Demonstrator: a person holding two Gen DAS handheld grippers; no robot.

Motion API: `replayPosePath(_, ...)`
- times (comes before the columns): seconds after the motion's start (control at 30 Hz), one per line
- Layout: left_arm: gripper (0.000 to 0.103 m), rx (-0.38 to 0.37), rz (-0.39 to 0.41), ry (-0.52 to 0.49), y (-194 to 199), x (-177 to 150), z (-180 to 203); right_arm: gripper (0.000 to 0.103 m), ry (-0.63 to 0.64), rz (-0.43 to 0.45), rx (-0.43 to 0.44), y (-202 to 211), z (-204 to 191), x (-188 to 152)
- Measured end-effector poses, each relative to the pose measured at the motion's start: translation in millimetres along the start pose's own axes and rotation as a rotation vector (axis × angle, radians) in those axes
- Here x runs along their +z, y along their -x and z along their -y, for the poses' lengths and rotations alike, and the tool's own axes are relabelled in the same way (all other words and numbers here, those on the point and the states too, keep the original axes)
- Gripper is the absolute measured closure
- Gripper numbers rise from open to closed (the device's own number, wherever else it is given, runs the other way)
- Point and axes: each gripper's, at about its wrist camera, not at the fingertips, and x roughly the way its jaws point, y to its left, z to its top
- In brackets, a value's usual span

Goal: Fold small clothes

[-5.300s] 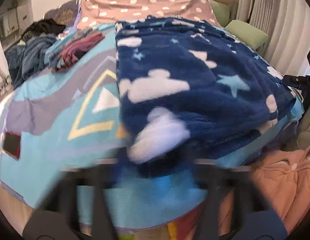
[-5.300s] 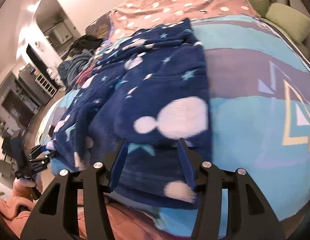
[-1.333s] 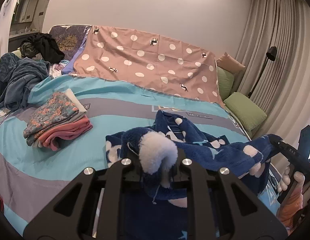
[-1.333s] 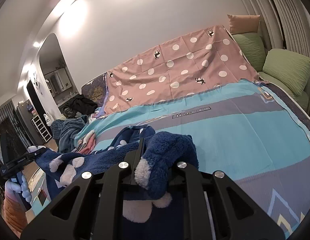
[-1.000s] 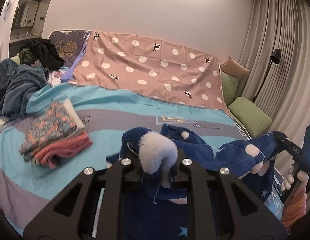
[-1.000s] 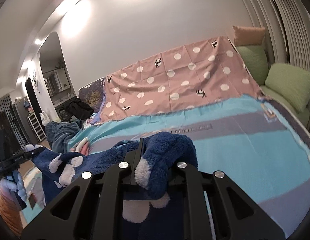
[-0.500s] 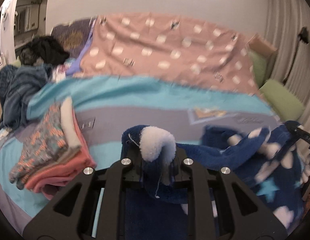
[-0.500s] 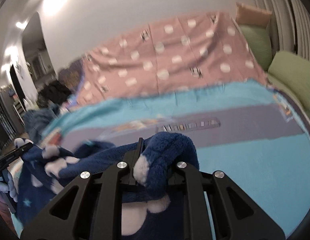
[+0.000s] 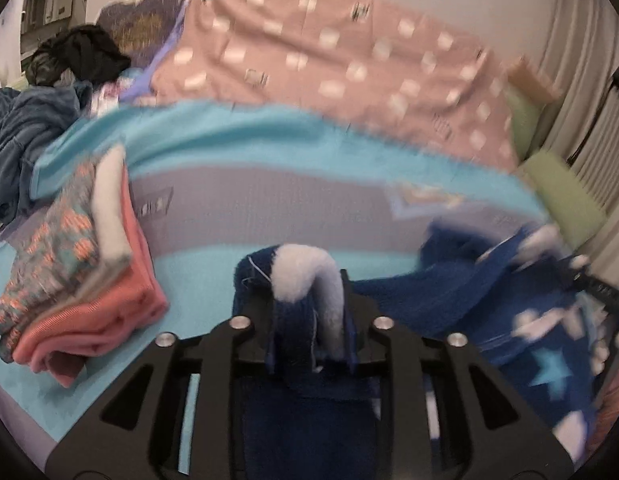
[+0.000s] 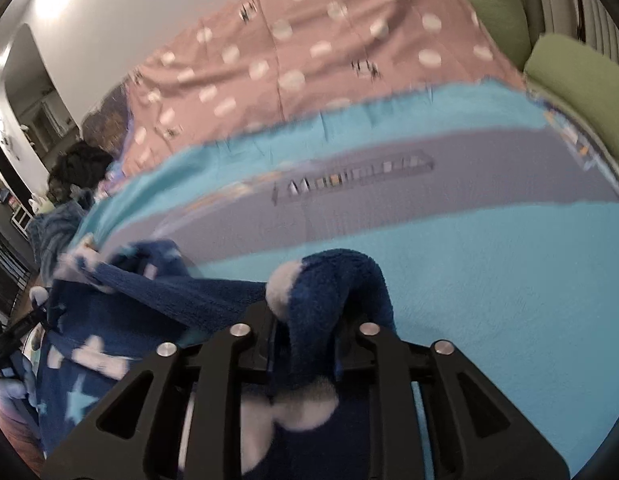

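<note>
A navy fleece garment with white blobs and light-blue stars (image 9: 489, 296) hangs stretched between my two grippers above the bed. My left gripper (image 9: 309, 320) is shut on one bunched corner of it. My right gripper (image 10: 305, 328) is shut on the other corner (image 10: 333, 280). In the right wrist view the fleece (image 10: 121, 320) runs off to the left toward the other gripper. Both views are blurred by motion.
The bed has a turquoise and grey blanket (image 9: 269, 152) and a pink dotted cover (image 9: 349, 60) behind it. A stack of folded clothes (image 9: 77, 264) lies at the left. Loose dark clothes (image 9: 25, 128) pile at the far left. Green cushions (image 10: 581, 88) sit at the right.
Both grippers have swung forward and down toward the bed with the fleece held between them. The folded stack looms closer on the left.
</note>
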Motion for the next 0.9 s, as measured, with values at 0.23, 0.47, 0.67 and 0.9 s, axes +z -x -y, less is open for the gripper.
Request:
replayPosePath(0.23, 0.04, -0.017, 0.162, -0.109, 81, -3, 29, 0.059, 0.08, 0.115, 0.033, 77, -11, -6)
replayPosePath(0.47, 0.04, -0.101, 0.003, -0.264, 70, -33, 73, 0.059, 0.203, -0.027, 0.037, 62, -33, -34)
replayPosePath(0.67, 0.064, -0.134, -0.253, -0.307, -17, -26, 110, 0.059, 0.266, -0.204, 0.106, 6, -79, -21)
replayPosePath(0.9, 0.06, 0.149, -0.129, -0.341, -69, 7, 107, 0.06, 0.255, -0.035, -0.138, -55, -62, 17)
